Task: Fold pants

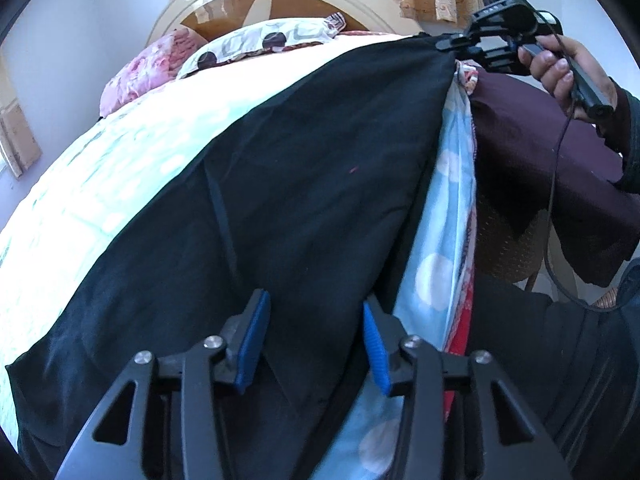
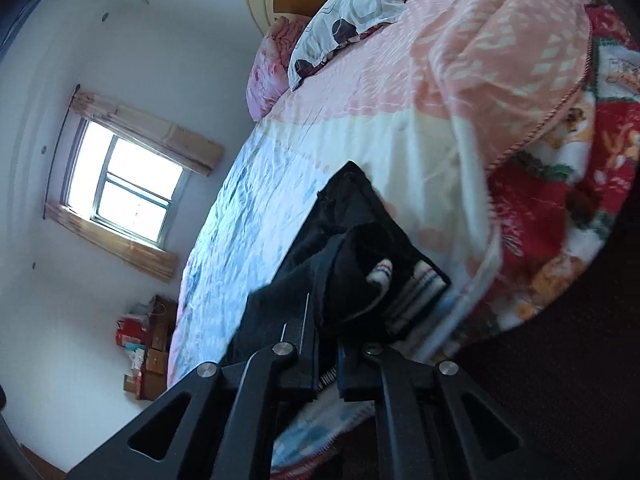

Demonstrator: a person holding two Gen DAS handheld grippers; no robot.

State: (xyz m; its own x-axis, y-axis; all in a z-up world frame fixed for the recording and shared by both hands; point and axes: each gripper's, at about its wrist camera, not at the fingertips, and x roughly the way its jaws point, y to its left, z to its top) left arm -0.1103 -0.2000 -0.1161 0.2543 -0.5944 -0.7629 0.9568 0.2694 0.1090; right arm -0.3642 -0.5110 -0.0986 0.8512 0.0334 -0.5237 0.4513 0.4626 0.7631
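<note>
1. The black pants (image 1: 304, 168) lie spread lengthwise on the bed (image 1: 92, 184), close to its near edge, over the pale patterned bedspread. A spotted pillow (image 1: 260, 40) sits well apart at the headboard end.
2. The right hand-held gripper (image 2: 326, 364) has its jaws pinched together on a bunched end of the pants; black cloth and a striped band stick out just past the tips. From the left wrist view that same tool sits at the far corner of the garment, gripped by a hand (image 1: 560, 68).
3. The left hand-held gripper (image 1: 316, 344) hovers with its blue pads (image 1: 252, 344) apart, cloth lying between and beneath them. They do not look to be pressing on it.
4. I'd say this is the pick-up before a fold: one end secured, the other not yet.
5. Next calls for the left jaws to close on the near edge, then both ends to be lifted together and carried over evenly.
</note>
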